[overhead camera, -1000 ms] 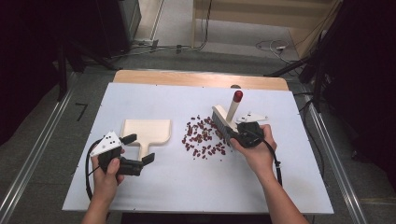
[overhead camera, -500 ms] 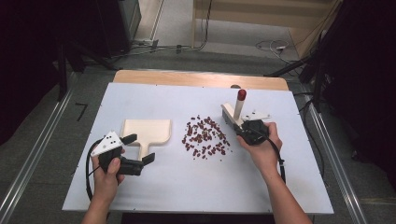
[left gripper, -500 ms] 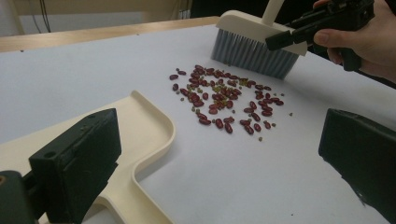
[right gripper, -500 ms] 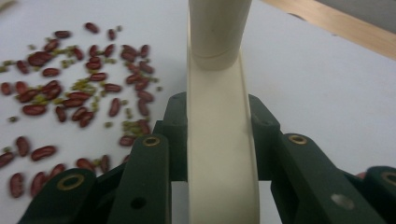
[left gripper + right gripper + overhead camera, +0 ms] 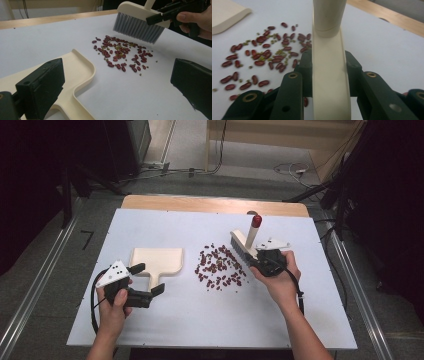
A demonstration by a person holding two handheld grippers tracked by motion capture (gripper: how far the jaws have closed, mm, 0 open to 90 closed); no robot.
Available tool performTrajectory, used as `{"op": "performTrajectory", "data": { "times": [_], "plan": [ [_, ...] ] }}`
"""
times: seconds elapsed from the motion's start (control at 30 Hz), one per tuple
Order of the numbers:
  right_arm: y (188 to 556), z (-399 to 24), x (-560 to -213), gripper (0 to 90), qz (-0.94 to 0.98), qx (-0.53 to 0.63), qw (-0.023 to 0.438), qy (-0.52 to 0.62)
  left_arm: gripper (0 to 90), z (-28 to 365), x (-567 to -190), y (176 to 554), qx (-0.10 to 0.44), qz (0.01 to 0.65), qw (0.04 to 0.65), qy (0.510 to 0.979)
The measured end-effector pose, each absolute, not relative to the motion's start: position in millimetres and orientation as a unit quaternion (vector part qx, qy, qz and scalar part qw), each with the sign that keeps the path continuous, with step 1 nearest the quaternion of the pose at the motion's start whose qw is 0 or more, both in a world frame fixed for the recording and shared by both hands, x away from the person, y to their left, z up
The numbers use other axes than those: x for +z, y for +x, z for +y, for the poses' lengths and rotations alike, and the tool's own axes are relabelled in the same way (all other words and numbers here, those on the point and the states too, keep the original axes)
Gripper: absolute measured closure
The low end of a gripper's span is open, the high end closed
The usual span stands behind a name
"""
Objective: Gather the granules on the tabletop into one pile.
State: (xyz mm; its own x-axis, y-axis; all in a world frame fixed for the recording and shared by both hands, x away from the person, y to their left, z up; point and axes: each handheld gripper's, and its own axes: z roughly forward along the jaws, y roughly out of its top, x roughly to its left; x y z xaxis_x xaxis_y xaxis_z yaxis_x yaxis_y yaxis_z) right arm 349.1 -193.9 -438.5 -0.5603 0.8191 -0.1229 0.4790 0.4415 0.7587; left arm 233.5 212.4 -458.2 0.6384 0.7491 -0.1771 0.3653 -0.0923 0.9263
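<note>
Right tongs (image 5: 261,261) clamped on the cream back of the brush (image 5: 239,246); the right gripper view shows both jaws pressing its sides, handle rising straight ahead. Bristles hang clear of the bench (image 5: 320,320), just beyond the far right edge of the scattered beans (image 5: 220,266).

Key relation: the beans lie between brush and dustpan (image 5: 157,261). From the brush, the pile is toward the person's left, and the pan's open mouth sits just past the pile on that same line. The brush head's long axis runs roughly across that line, so a leftward sweep should carry the beans broadside toward the pan.

Left tongs (image 5: 147,282) stand apart, jaws either side of the pan's short handle, not pressing it. The left hand is nearer the pan, the right nearer the beans.

Left gripper view shows the gap under the bristles (image 5: 136,26) and small green bits among the red beans (image 5: 120,53); the high view gives the full line-up.
</note>
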Motion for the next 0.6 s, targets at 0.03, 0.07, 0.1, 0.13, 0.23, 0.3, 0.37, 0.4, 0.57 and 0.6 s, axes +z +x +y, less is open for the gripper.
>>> {"op": "performTrajectory", "data": {
  "times": [0.03,0.07,0.1,0.13,0.23,0.3,0.37,0.4,0.57,0.6],
  "plan": [
    [350,-196,-440,65.7,0.809,0.342,0.255,0.405,0.0,212,-458,234,0.174,0.388,0.551,0.718],
    [352,-198,-442,65.7,0.806,0.337,0.264,0.410,0.0,212,-458,234,0.173,0.389,0.551,0.718],
    [353,-199,-445,65.7,0.804,0.330,0.268,0.417,0.0,212,-459,234,0.173,0.388,0.550,0.718],
    [355,-201,-448,65.7,0.806,0.322,0.267,0.420,0.0,212,-459,234,0.174,0.389,0.550,0.719],
    [354,-199,-452,65.7,0.810,0.328,0.253,0.416,0.0,211,-459,234,0.175,0.388,0.548,0.720],
    [351,-193,-452,65.7,0.816,0.332,0.240,0.408,0.0,211,-459,234,0.176,0.389,0.547,0.720],
    [348,-186,-454,65.7,0.823,0.335,0.229,0.398,0.0,211,-459,234,0.176,0.389,0.547,0.720],
    [346,-183,-454,65.7,0.826,0.330,0.234,0.392,0.0,211,-459,234,0.176,0.390,0.548,0.719],
    [340,-183,-444,65.7,0.811,0.347,0.245,0.402,0.0,214,-458,233,0.178,0.391,0.549,0.717],
    [340,-183,-444,65.7,0.811,0.347,0.245,0.402,0.0,214,-457,233,0.179,0.391,0.551,0.715]
  ]
}}
